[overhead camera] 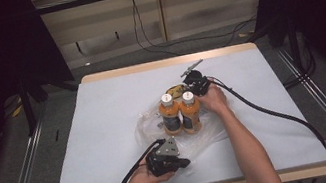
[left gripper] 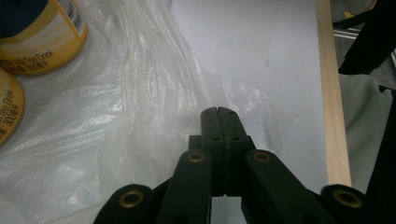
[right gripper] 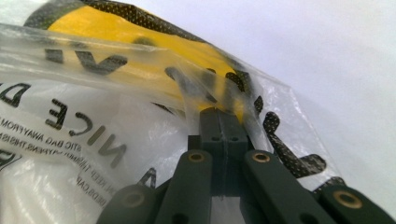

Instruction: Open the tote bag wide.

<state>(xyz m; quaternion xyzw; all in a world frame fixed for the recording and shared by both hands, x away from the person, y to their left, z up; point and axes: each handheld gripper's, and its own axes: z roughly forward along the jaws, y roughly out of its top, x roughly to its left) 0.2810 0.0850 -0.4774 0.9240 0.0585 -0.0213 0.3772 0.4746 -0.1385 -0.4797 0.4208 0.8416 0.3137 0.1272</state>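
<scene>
I look down on the table (overhead camera: 107, 132), which is covered with a flat white sheet and has a pale wooden edge, and near its middle lies the plastic bag (overhead camera: 149, 124), thin, clear and much wrinkled, with a yellow and black print and black letters on its far part. On the bag stand two bottles (overhead camera: 180, 114) upright and touching each other, round, with orange drink, white caps and dark labels. The left gripper (overhead camera: 166, 158) rests in my left hand near the front edge of the table, just beside the near rim of the bag; in the left gripper view its black jaws are pressed together and the film lies under and around them, but I cannot tell if any film is caught between them. The right gripper (overhead camera: 197, 85) is behind the bottles, and in the right gripper view its jaws are closed on the edge of the bag at the printed part. I judge that the main risk is the bottles: if I pull the film with the right gripper while they stand on it, the smooth plastic can drag their bases and tip them. The film is also thin, so a hard pull may stretch or tear it
</scene>
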